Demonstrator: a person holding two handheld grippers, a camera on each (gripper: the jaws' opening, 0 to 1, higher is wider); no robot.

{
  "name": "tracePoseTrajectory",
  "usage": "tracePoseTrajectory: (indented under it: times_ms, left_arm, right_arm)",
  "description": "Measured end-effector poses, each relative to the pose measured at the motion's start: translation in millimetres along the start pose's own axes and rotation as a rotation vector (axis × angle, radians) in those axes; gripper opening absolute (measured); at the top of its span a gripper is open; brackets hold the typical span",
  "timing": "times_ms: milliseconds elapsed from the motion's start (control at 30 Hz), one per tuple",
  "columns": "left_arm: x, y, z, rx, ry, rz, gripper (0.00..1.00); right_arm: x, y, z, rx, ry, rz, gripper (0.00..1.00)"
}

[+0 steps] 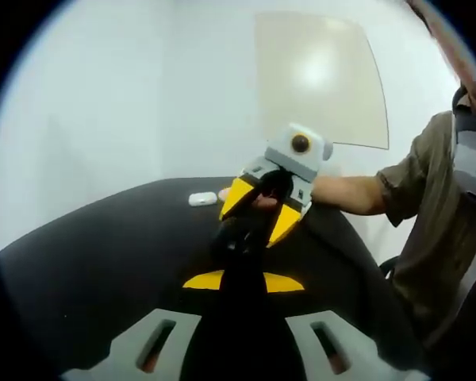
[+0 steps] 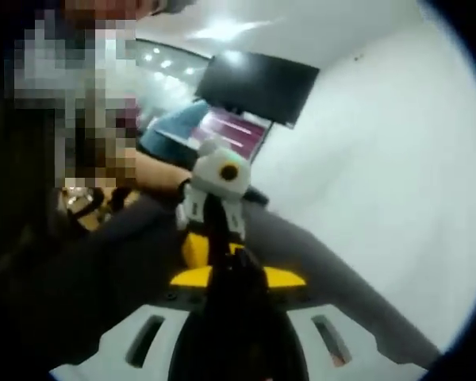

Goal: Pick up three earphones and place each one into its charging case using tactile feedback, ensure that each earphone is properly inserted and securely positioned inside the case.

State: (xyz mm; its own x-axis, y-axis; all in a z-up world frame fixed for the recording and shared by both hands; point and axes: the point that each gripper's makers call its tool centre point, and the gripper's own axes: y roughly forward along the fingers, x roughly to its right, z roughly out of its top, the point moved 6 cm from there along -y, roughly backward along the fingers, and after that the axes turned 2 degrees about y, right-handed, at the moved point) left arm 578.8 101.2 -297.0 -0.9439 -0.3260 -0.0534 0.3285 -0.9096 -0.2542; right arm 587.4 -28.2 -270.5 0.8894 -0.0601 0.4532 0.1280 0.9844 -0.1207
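In the left gripper view my left gripper (image 1: 239,248) rises from the bottom, its black fingers pressed together beyond the yellow pads. My right gripper (image 1: 232,236) comes in from the right, held by a person's hand, and its tips meet mine over the black table (image 1: 95,262). Whatever lies between the tips is too dark to make out. A white charging case (image 1: 202,198) lies further back on the table, with a small pale item (image 1: 223,193) beside it. In the right gripper view my right gripper (image 2: 236,258) faces the left gripper (image 2: 218,236), tip to tip.
The person (image 1: 432,214) in an olive sleeve sits at the table's right side. A pale board (image 1: 321,79) hangs on the white wall behind. In the right gripper view a dark monitor (image 2: 258,86) and a lit screen (image 2: 234,131) stand beyond the table.
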Motion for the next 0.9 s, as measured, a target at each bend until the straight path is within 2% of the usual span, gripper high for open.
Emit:
tracePoseTrajectory:
  times_ms: [200,233,267,300,433,633,733,800,900]
  left_arm:
    - [0.5,-0.1,-0.1,0.000,0.000,-0.001,0.13]
    - [0.2,-0.1,-0.1,-0.001,-0.001,0.001,0.13]
    - [-3.2,-1.2,-0.4,-0.002,-0.008,0.028,0.13]
    - [-2.6,-0.3,0.2,0.006,-0.007,0.013,0.13]
    - [-4.0,-0.8,-0.9,0.000,-0.006,0.017,0.13]
    - [-4.1,-0.4,-1.3,0.003,0.003,0.015,0.14]
    - [-3.4,-0.2,-1.4,0.005,0.010,0.014,0.14]
    - [-2.8,0.2,-1.3,0.006,0.014,0.011,0.14]
    - [-2.0,0.8,-1.1,0.007,0.020,0.007,0.14]
  right_arm:
    - [-1.5,-1.9,3.1,0.020,0.023,0.012,0.24]
    - [-2.5,-2.3,4.6,0.033,0.032,0.021,0.22]
    - [-7.9,-2.4,3.2,0.020,0.053,0.061,0.19]
    - [-3.7,-0.6,4.2,0.038,0.039,0.028,0.19]
    - [-1.8,2.3,0.8,0.027,0.052,0.028,0.19]
    - [1.4,1.9,-3.8,-0.024,0.048,0.011,0.19]
    - [2.9,0.8,-3.7,-0.017,0.100,0.004,0.22]
    - [-1.1,3.4,-6.5,-0.037,0.146,0.033,0.26]
    - [-2.7,11.2,-10.4,-0.057,0.237,0.065,0.23]
